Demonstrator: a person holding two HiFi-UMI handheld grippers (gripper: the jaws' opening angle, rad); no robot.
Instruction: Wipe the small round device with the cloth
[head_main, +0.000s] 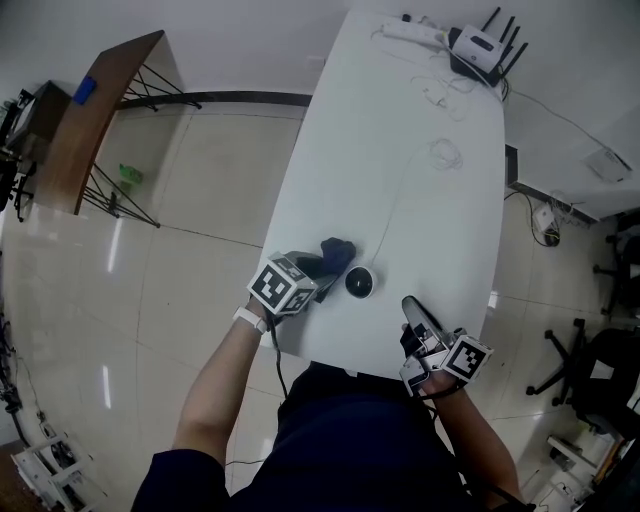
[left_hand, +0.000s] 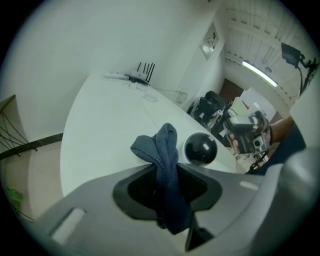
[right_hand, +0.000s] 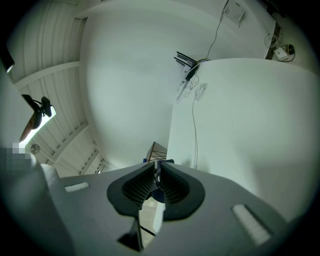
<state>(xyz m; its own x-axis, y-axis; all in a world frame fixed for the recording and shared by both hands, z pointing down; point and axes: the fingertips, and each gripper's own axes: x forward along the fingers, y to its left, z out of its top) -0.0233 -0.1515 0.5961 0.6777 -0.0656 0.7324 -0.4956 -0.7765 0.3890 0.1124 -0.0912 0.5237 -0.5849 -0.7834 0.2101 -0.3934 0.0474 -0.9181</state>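
On the white table (head_main: 400, 180), our left gripper (left_hand: 167, 190) pinches the dark blue cloth (left_hand: 162, 145), whose loose bunch sits just beside the small round device (left_hand: 200, 148) near the front edge. Our right gripper (right_hand: 157, 182), claws nearly pressed together on nothing, stands apart from it. Unsteadied, the device may skid under the wipe, and its thin cable (head_main: 398, 205) could snag the cloth.
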